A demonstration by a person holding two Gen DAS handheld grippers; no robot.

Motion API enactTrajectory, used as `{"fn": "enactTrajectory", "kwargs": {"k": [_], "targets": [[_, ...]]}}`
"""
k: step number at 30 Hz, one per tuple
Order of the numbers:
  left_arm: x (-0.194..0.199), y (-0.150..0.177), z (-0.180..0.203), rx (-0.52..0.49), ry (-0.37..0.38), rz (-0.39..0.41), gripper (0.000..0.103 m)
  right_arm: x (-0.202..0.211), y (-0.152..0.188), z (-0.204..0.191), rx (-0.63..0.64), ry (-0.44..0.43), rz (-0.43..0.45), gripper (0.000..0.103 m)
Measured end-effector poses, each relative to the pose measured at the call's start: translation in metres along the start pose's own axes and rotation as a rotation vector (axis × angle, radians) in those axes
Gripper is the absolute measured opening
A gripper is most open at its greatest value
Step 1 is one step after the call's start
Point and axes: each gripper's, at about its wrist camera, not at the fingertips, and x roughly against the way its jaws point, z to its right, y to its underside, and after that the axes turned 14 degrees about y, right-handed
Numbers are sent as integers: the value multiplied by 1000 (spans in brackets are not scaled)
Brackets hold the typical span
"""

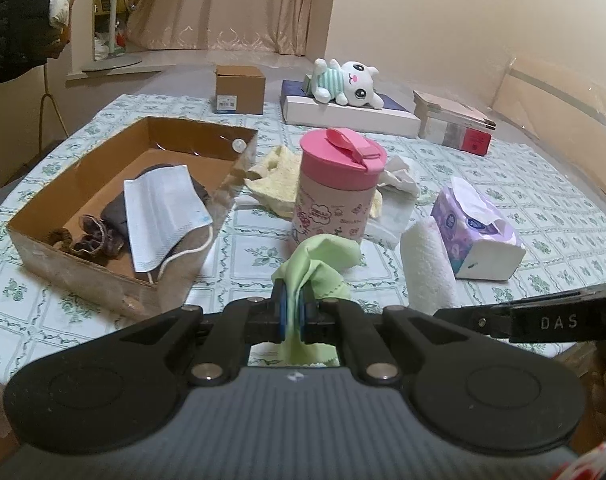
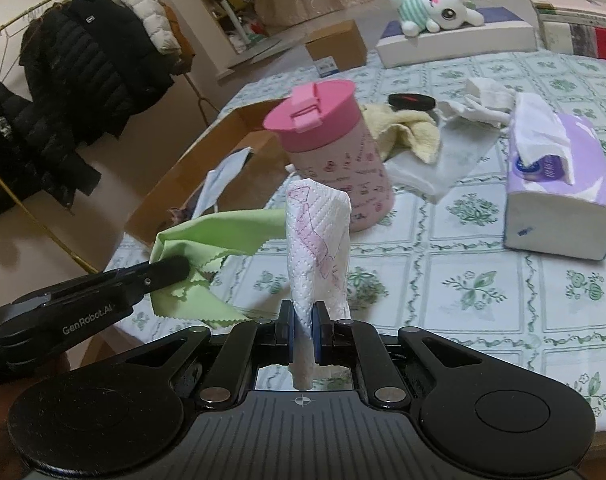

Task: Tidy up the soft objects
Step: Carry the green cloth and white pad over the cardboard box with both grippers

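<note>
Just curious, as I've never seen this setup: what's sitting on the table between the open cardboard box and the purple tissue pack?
The pink-lidded canister stands there, with a crumpled yellow cloth behind it; the left wrist view shows both.

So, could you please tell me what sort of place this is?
Most likely a room in a home: a table with a floral tablecloth, winter coats on a rack, and curtains behind.

green cloth [image 1: 323,260] hangs pinched above the table; white printed paper towel [image 2: 317,240] stands upright, pinched too.
</note>
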Motion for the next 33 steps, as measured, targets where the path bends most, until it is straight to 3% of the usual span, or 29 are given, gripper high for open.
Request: {"fn": "enactTrajectory", "kwargs": {"k": [13,21,33], "targets": [[14,-5,-21,33,-13,28,5,-5,-4,-27,61,-25,2,9],[32,-32,-57,28,-57,76,5,-17,-29,-71,161,-67,44,9],[31,-68,-132,9,-154,83,5,-87,-75,-136,187,-117,32,9]]}}
